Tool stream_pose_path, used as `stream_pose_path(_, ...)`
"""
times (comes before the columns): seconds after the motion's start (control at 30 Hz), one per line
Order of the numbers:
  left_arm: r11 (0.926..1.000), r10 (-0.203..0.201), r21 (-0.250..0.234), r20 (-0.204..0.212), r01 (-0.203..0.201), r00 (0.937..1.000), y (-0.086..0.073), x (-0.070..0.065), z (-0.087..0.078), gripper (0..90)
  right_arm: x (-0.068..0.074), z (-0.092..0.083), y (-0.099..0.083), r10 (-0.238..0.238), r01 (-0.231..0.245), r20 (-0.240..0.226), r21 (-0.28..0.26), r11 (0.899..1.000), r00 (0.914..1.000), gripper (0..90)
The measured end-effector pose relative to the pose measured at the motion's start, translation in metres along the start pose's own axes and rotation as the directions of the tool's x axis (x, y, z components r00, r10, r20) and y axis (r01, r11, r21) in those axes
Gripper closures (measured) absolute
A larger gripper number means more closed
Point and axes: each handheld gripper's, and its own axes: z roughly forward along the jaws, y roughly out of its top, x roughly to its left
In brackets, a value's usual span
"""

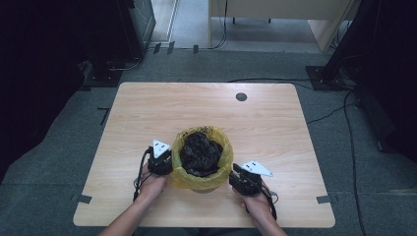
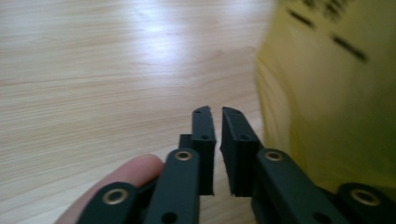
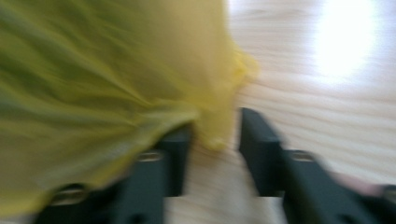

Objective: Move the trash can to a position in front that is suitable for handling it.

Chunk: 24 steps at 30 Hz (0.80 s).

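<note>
I am holding the left gripper [image 2: 217, 122] nearly pressed together, empty, beside the yellow bag [image 1: 223, 157]. My right gripper [image 3: 215, 144] is standing spread around a fold of bag; I should be pinching deeper before lifting.

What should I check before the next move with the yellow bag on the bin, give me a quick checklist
1. Left hand-held gripper empty: ok, a narrow gap between its jaws, nothing in it.
2. Left hand-held gripper beside the yellow bag: ok, the bag is close on its right; contact cannot tell.
3. Right hand-held gripper on the bag: not ok, jaws apart, a bag fold hangs between them unpinched.
4. Bag rim folded over the bin: ok in the high view.
5. Black contents inside the bag: ok.
6. Wooden table around the bin bare: ok.
</note>
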Motion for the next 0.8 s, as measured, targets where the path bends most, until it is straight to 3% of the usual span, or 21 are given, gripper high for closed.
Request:
stream_pose_path(0.07,0.9995,-0.031,-0.011,-0.009,0.030,0.9995,0.004,0.008,-0.007,76.3,0.000,-0.005,-0.002,-0.012,0.011,0.065,0.010,1.000,0.9978,48.0)
stream_pose_path(0.1,0.9989,-0.044,-0.016,-0.009,0.044,0.9990,0.005,0.012,-0.011,72.8,-0.001,-0.008,-0.004,-0.023,0.022,0.070,0.015,1.000,0.9973,43.7)
stream_pose_path(0.2,0.9981,-0.054,-0.032,-0.014,0.053,0.9985,0.005,0.019,-0.024,63.4,-0.003,-0.017,-0.006,-0.042,0.041,0.054,0.020,0.999,0.9977,37.7)
stream_pose_path(0.37,0.9983,-0.032,-0.050,-0.030,0.031,0.9990,-0.006,0.021,-0.046,50.2,-0.006,-0.037,-0.009,-0.101,0.101,0.018,-0.013,0.995,0.9948,29.5)
stream_pose_path(0.43,0.9983,-0.026,-0.054,-0.036,0.024,0.9990,-0.016,0.018,-0.056,48.2,-0.007,-0.045,-0.009,-0.125,0.125,0.024,-0.021,0.992,0.9919,20.1)
stream_pose_path(0.53,0.9989,-0.019,-0.043,-0.038,0.017,0.9991,-0.031,0.014,-0.064,47.3,-0.011,-0.050,-0.009,-0.119,0.120,0.053,-0.021,0.993,0.9915,15.2)
stream_pose_path(0.6,0.9995,-0.011,-0.030,-0.041,0.010,0.9991,-0.041,0.012,-0.069,45.5,-0.017,-0.051,-0.008,-0.089,0.090,0.061,-0.012,0.996,0.9941,15.0)
stream_pose_path(0.73,0.9991,-0.038,-0.021,-0.042,0.037,0.9984,-0.056,0.011,-0.079,44.2,-0.022,-0.050,-0.009,-0.069,0.069,0.071,0.006,0.998,0.9951,14.9)
stream_pose_path(0.8,0.9995,-0.019,-0.026,-0.056,0.017,0.9983,-0.063,0.008,-0.084,44.2,-0.025,-0.049,-0.008,-0.061,0.061,0.078,0.004,0.998,0.9950,14.9)
